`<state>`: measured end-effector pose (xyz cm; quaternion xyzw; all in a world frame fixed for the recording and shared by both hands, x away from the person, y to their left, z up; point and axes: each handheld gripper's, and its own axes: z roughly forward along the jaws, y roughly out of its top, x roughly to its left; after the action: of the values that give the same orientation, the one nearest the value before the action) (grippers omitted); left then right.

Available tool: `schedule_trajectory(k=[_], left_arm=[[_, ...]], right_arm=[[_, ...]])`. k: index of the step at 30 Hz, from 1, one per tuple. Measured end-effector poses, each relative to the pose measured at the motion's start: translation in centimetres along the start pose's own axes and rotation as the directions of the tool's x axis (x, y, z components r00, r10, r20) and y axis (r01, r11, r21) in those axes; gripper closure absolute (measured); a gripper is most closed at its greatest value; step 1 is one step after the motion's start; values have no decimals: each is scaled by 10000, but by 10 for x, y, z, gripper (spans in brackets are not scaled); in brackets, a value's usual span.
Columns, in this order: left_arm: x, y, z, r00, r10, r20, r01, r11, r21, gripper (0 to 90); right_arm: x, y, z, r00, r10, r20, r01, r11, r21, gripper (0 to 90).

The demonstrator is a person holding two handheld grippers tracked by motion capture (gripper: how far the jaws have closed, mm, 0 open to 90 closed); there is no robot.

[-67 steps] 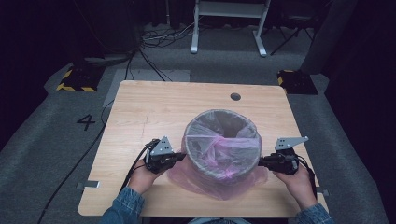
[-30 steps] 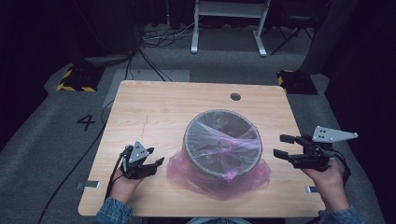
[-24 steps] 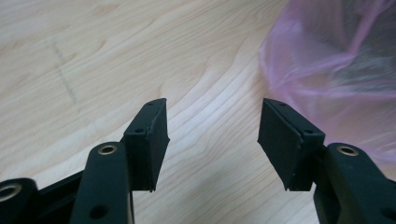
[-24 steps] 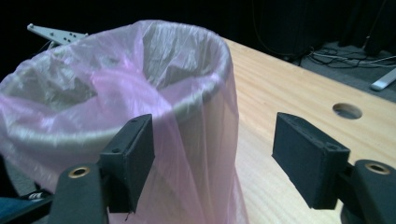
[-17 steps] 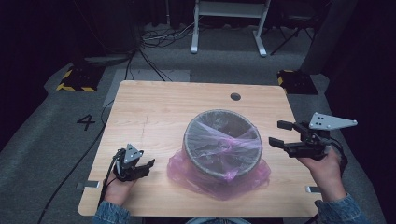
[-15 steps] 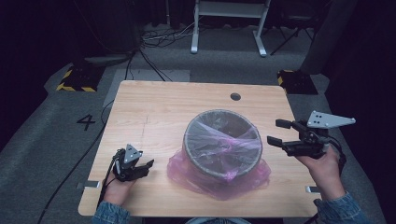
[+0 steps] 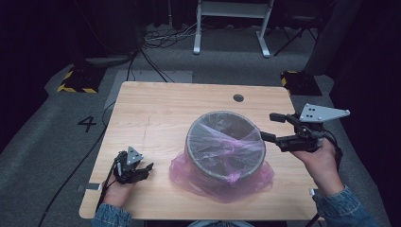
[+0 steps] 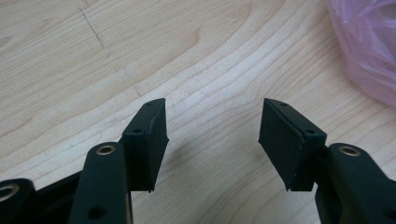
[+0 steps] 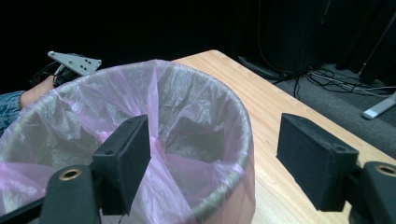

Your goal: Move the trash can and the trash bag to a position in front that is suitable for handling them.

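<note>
A grey bin (image 7: 224, 144) lined with a pink plastic bag (image 7: 222, 182) stands right of centre on the wooden table (image 7: 161, 109), flanked by the left gripper (image 7: 144, 169), empty jaws wide near the table's near-left corner, and the right gripper (image 7: 272, 126), jaws just opened wider, empty at the rim's right.

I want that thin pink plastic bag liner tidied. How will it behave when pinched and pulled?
The thin pink plastic bag liner looks floppy: it puddles in wrinkles around the round grey bin. Probably slippery and stretchy, so a pull may slide it off the rim.
</note>
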<state>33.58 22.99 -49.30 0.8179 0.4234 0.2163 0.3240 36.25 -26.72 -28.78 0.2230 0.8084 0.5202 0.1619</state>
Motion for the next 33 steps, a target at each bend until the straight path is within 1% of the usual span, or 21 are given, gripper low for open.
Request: schedule_trajectory(k=[4, 7, 8, 9, 10, 11, 12, 14, 16, 18, 19, 22, 23, 24, 25, 26, 27, 29, 31, 32, 33], left_arm=[[0, 0, 2, 10000, 33, -33, -32, 9999, 104, 418], [-1, -2, 3, 10000, 54, -38, -53, 9997, 220, 418], [-1, -2, 3, 10000, 48, -46, -47, 9998, 215, 417], [-1, -2, 2, 10000, 42, -44, -41, 9997, 228, 417], [0, -2, 2, 10000, 35, -41, -34, 9998, 220, 416], [0, -2, 3, 10000, 9, -29, -9, 9998, 181, 415], [0, -3, 3, 10000, -32, -2, 32, 9999, 139, 414], [1, -4, 3, 9999, -127, 78, 127, 9999, 67, 410], [4, -6, 4, 9992, -332, 212, 333, 9994, -39, 407], [5, -8, 4, 9982, -514, 319, 518, 9986, -105, 403], [6, -8, 4, 9979, -545, 342, 550, 9984, -134, 403], [5, -10, 3, 9982, -519, 296, 524, 9985, -181, 403], [5, -10, 3, 9981, -539, 300, 545, 9983, -203, 402], [5, -10, 3, 9981, -545, 300, 551, 9983, -210, 403], [5, -10, 3, 9980, -555, 309, 562, 9981, -247, 403], [5, -11, 3, 9980, -556, 305, 564, 9981, -256, 402], [5, -11, 3, 9981, -537, 297, 544, 9982, -250, 403], [5, -11, 3, 9980, -560, 307, 568, 9980, -260, 402], [5, -11, 3, 9978, -576, 317, 584, 9980, -251, 402], [5, -11, 3, 9979, -561, 310, 569, 9981, -255, 403], [5, -11, 3, 9979, -561, 310, 569, 9981, -255, 402]], right_arm=[[3, 8, 1, 10000, -88, 15, 88, 9999, -86, 269], [5, 14, 2, 9996, -158, -243, 156, 9999, -72, 328], [6, 12, 3, 9991, 349, -238, -354, 9992, -210, 317], [6, 9, 5, 9888, 1464, -292, -1479, 9873, -574, 296], [5, 11, 7, 9869, 1505, -589, -1541, 9861, -626, 305], [5, 12, 8, 9888, 1358, -627, -1394, 9885, -579, 306], [6, 15, 10, 9932, 1042, -520, -1067, 9932, -461, 295], [8, 20, 14, 9982, 452, -395, -466, 9982, -369, 232], [8, 25, 18, 9993, 249, -266, -252, 9996, -127, 153], [9, 29, 24, 9997, 238, 33, -237, 9997, -97, 132], [9, 30, 26, 9994, 336, -121, -337, 9994, -54, 127], [10, 33, 36, 9945, 784, -701, -768, 9967, 258, 0], [11, 33, 40, 9930, 896, -765, -872, 9956, 341, 0], [13, 34, 42, 9936, 891, -689, -865, 9955, 391, 0], [16, 34, 45, 9935, 831, -773, -801, 9959, 415, 0], [21, 35, 49, 9912, 711, -1112, -674, 9971, 366, 0], [23, 36, 51, 9898, 655, -1262, -619, 9976, 322, 0], [27, 38, 54, 9836, 872, -1578, -878, 9961, 35, 0], [33, 40, 58, 9780, 362, -2054, -317, 9992, 252, 3], [34, 41, 58, 9746, 171, -2232, -129, 9997, 202, 80], [34, 40, 59, 9718, 319, -2338, -261, 9993, 277, 251]])
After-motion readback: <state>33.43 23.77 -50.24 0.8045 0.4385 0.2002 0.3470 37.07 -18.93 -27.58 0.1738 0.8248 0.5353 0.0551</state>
